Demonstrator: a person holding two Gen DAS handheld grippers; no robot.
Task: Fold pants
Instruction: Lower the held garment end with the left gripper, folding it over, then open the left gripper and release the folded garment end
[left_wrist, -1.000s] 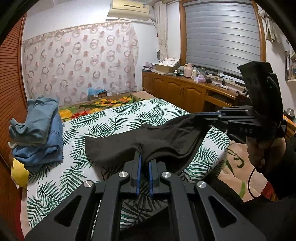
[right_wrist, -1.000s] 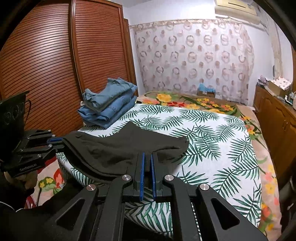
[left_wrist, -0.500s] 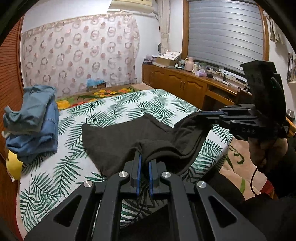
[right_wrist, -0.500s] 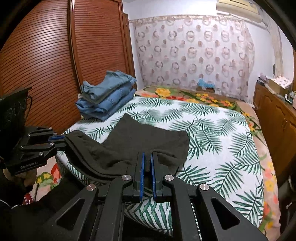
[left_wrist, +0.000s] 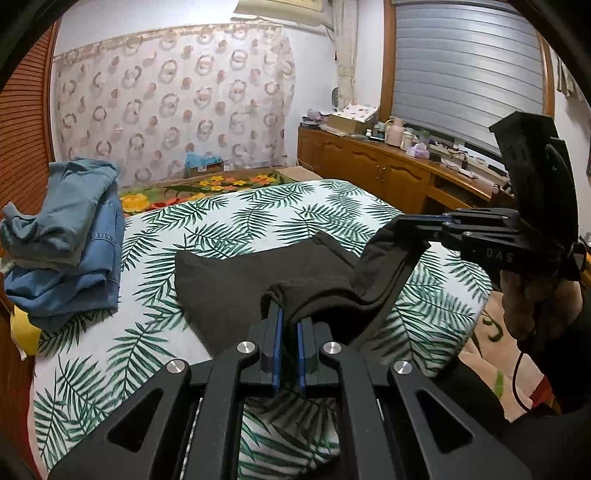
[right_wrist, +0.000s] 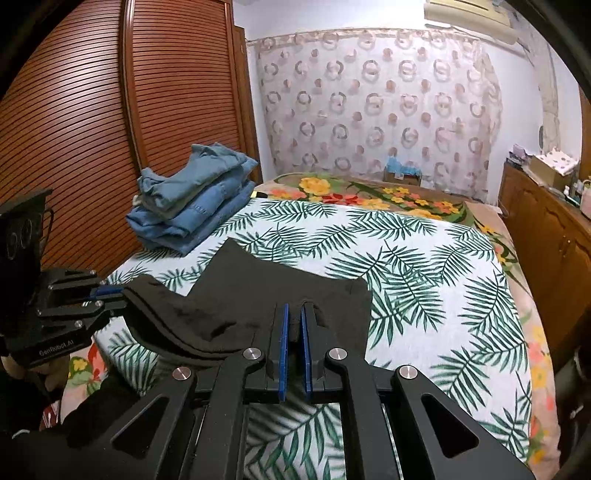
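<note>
Dark grey pants (left_wrist: 236, 288) lie partly on the leaf-print bed (left_wrist: 258, 218), their near edge lifted between both grippers. My left gripper (left_wrist: 288, 317) is shut on one corner of that edge. My right gripper (right_wrist: 293, 317) is shut on the other corner of the pants (right_wrist: 258, 291). The right gripper also shows in the left wrist view (left_wrist: 417, 223), and the left gripper in the right wrist view (right_wrist: 118, 295). The cloth sags between them and the far part rests flat on the bed (right_wrist: 424, 258).
A stack of folded blue jeans (left_wrist: 66, 236) sits at the bed's far left, also in the right wrist view (right_wrist: 192, 199). A slatted wooden wardrobe (right_wrist: 110, 129) stands left of the bed. A wooden cabinet (left_wrist: 388, 173) with clutter runs along the right wall.
Both grippers have moved forward over the bed with the pants' edge, and more of the pants now lies flat on the bedspread.
</note>
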